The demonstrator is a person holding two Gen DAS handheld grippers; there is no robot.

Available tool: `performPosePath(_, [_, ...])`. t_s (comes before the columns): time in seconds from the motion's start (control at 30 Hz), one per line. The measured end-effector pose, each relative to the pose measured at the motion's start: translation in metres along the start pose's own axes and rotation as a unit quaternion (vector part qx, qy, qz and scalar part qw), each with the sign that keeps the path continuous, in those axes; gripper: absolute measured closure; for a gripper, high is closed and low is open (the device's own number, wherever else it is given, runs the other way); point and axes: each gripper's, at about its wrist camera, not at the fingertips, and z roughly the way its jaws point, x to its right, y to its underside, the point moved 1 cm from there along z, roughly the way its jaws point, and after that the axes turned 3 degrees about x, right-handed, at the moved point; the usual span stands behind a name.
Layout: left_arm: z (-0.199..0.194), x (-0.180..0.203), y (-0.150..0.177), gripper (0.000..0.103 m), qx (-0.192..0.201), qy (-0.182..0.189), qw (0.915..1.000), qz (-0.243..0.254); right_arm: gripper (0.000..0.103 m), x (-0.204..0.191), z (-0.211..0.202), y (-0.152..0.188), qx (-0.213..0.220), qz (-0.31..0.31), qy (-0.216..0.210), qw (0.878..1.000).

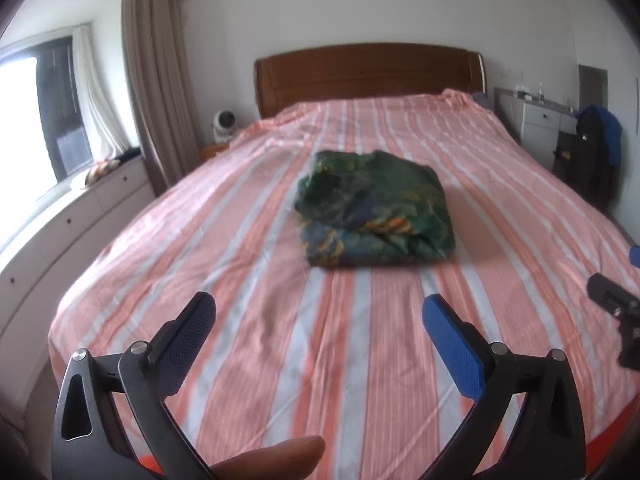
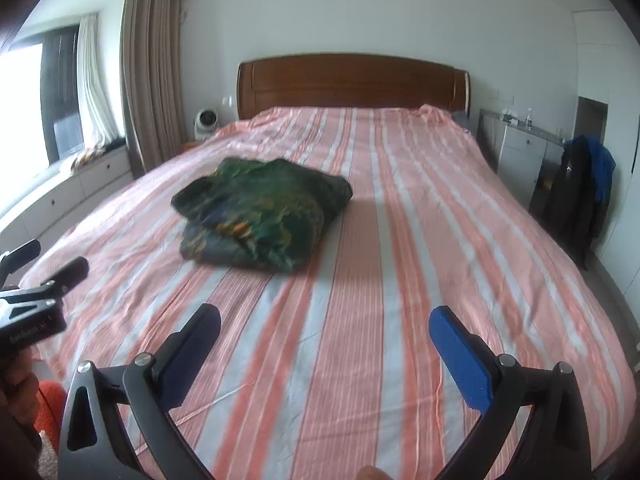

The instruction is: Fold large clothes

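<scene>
Green garment (image 1: 374, 208) sits bundled mid-bed (image 1: 280, 340), well ahead. Left gripper (image 1: 320, 316) wide open, empty. Right gripper (image 2: 325, 330) same. Cloth looks soft, light, floppy; likely slips loose. Best pinch at near folded edge.

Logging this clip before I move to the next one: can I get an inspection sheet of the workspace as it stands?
Surface: bed under a pink and white striped sheet, lightly wrinkled.
Job's things: green patterned garment lying as a folded bundle mid-bed, touched by neither claw.
Clutter: nothing seen on the sheet.
Grippers: left claw open, empty, above the foot of the bed; right claw open, empty.
Cables: nothing seen.
Surroundings: wooden headboard, small white fan, curtains, window, dark jacket on a chair, white drawer unit.
</scene>
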Motion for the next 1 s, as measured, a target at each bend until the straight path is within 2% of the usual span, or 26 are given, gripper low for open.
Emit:
performPosePath(0.13, [-0.009, -0.003, -0.002, 0.000, -0.015, 0.011, 0.9998, -0.005, 0.000, -0.020, -0.008, 0.000, -0.022, -0.013, 0.005, 1.000])
performPosePath(0.5, [-0.023, 0.008, 0.004, 0.000, -0.042, -0.003, 0.9991, 0.012, 0.000, -0.034, -0.027, 0.005, -0.056, -0.017, 0.037, 0.998])
performPosePath(1.0, [-0.023, 0.007, 0.005, 0.000, -0.048, 0.007, 0.9988, -0.001, 0.000, -0.032, -0.030, 0.009, -0.063, -0.011, 0.057, 0.996])
